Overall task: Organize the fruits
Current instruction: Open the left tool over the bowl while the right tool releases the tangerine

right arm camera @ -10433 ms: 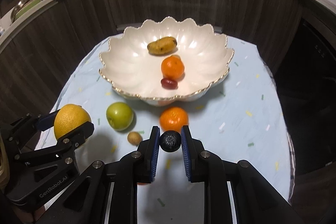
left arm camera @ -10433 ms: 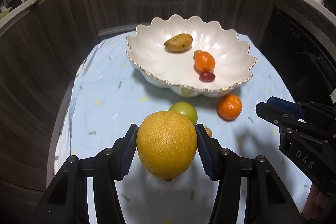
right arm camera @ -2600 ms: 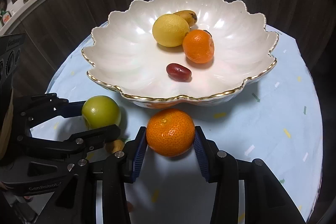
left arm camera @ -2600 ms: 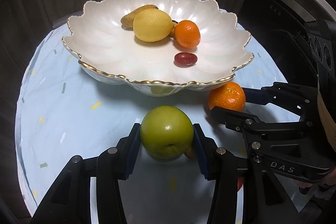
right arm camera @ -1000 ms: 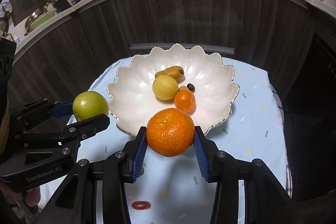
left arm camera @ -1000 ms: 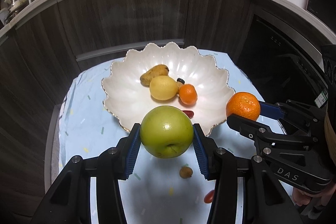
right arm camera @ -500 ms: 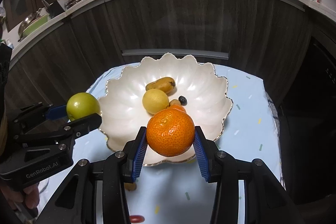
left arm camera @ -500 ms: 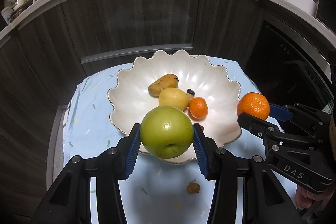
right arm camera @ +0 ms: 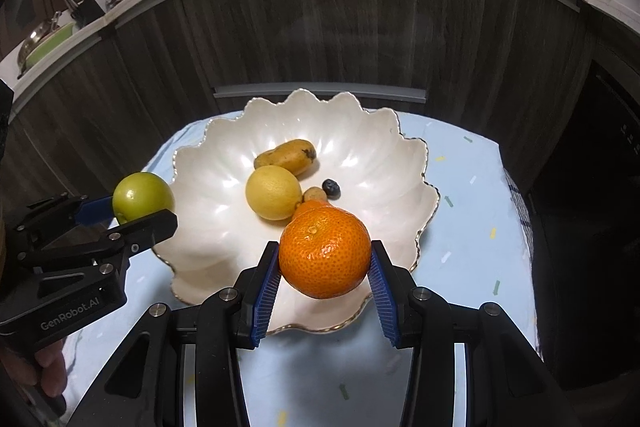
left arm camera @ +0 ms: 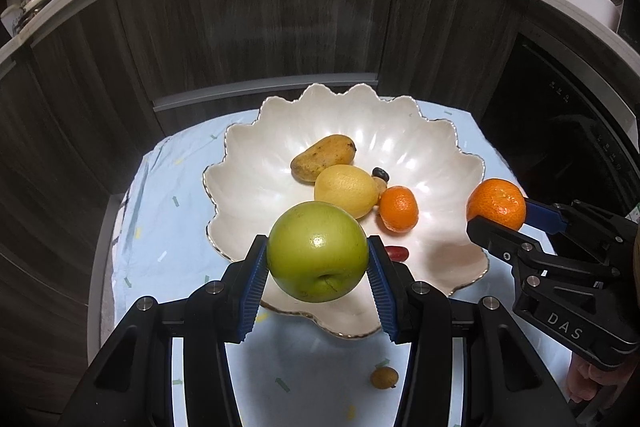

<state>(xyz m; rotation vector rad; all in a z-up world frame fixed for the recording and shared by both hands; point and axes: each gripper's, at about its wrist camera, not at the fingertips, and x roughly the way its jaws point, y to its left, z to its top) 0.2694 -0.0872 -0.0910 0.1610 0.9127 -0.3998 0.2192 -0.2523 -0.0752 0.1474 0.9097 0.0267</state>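
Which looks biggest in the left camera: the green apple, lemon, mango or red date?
1. Green apple, though it's nearest the camera, held in the left gripper.
2. Lemon and mango look about alike.
3. Red date, smallest.

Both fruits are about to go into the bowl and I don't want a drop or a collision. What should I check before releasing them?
1. Left hand-held gripper firmly shut on the green apple: ok.
2. Right hand-held gripper firmly shut on the held mandarin: ok.
3. Both fruits over the white scalloped bowl, not the cloth: ok for the mandarin; the apple is near the front rim, cannot tell.
4. Bare bowl floor below, away from the lemon and the small mandarin: cannot tell.
5. Height above the bowl low enough for a gentle release: cannot tell.
6. The two grippers apart from each other: ok.
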